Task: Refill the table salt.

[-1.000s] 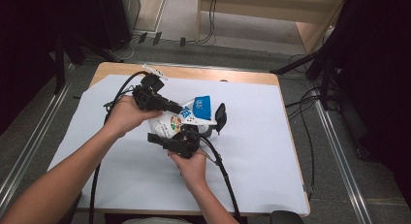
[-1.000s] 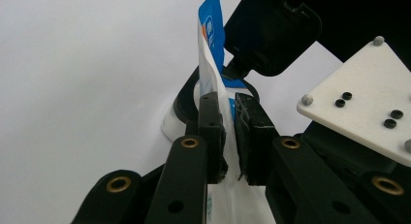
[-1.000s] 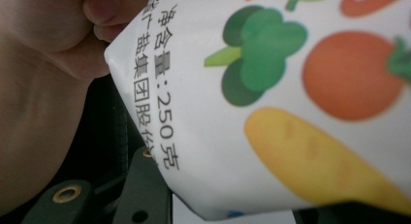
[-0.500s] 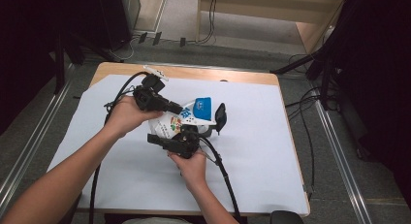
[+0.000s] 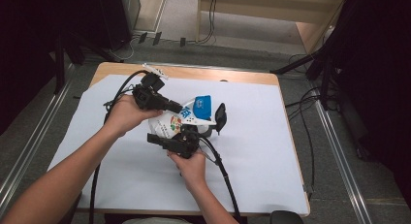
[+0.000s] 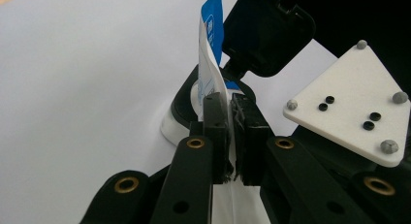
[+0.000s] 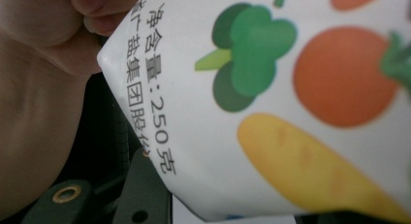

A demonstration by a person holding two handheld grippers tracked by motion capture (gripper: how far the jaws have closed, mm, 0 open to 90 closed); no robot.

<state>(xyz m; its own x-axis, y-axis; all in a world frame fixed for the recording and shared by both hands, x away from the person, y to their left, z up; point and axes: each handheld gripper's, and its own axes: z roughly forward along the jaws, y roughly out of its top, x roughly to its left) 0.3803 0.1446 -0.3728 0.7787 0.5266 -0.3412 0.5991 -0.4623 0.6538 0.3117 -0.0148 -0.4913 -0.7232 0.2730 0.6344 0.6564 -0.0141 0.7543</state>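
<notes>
left gripper jaws pinched the pouch edge | right gripper jaws gripped its body | risk: thin edge could slip, spilling beside black-lidded container

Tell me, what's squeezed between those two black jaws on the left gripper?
The thin edge of the white and blue bag, pinched between the left gripper's closed jaws. The left gripper view shows it best.

One printed pouch, one black-lidded white container, two grippers, one white sheet.
</notes>
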